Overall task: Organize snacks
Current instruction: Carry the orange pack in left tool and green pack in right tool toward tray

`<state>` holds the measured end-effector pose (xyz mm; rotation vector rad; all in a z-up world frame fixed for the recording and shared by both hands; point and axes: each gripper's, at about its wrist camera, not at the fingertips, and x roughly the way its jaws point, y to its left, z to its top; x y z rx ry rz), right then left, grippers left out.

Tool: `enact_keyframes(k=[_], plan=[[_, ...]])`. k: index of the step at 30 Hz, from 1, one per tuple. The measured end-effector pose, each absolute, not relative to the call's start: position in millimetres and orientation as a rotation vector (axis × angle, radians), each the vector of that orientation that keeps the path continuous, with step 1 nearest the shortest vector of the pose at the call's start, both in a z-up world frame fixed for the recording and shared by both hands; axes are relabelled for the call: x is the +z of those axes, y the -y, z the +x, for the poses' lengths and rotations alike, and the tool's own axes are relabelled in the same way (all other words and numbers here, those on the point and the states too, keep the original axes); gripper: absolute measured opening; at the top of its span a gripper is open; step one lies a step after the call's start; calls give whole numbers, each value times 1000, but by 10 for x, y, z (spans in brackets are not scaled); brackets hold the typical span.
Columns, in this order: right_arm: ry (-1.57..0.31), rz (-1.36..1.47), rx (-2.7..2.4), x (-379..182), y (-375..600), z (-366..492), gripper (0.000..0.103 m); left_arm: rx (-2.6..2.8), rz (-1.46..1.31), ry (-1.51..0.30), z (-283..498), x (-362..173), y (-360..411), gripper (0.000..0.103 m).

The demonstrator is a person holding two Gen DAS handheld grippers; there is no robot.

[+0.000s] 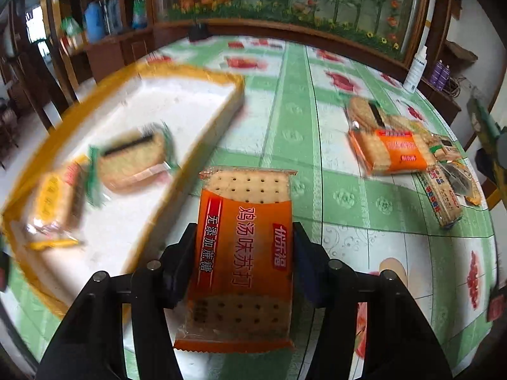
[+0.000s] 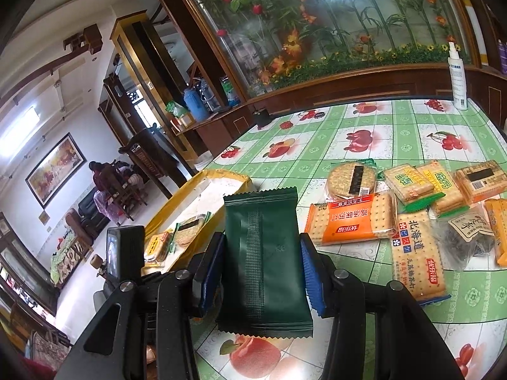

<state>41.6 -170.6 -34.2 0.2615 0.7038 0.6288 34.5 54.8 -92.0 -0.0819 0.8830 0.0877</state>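
My left gripper (image 1: 244, 237) is shut on an orange soda-cracker packet (image 1: 244, 247) and holds it above the table beside the yellow-rimmed white tray (image 1: 177, 107). The tray holds a round cracker pack (image 1: 133, 158) and a yellow pack (image 1: 54, 199). My right gripper (image 2: 261, 253) is shut on a dark green packet (image 2: 263, 262), held above the table to the right of the tray (image 2: 190, 190). A pile of snack packs (image 2: 412, 199) lies on the table to the right; it also shows in the left wrist view (image 1: 405, 152).
The table has a green fruit-print cloth (image 2: 348, 120). A white spray bottle (image 2: 458, 76) stands at the far right edge. A wood and glass cabinet (image 2: 317, 31) runs behind the table. My left gripper's body (image 2: 120, 253) shows left of the right one.
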Motion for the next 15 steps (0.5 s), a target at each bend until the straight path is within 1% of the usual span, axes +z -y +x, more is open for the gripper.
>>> enact_keyframes(k=[4,8,15], plan=[[-692,266,659,-313,1655,394,48,159,-13,-775,242,-625,-643,55],[-686,266,705,-282,1509,384,48,254,18,-718,250,-470,-887,55],[-680,256,795,-198,1092,374,48,367,-6,-703,214,-417,-1340,56]])
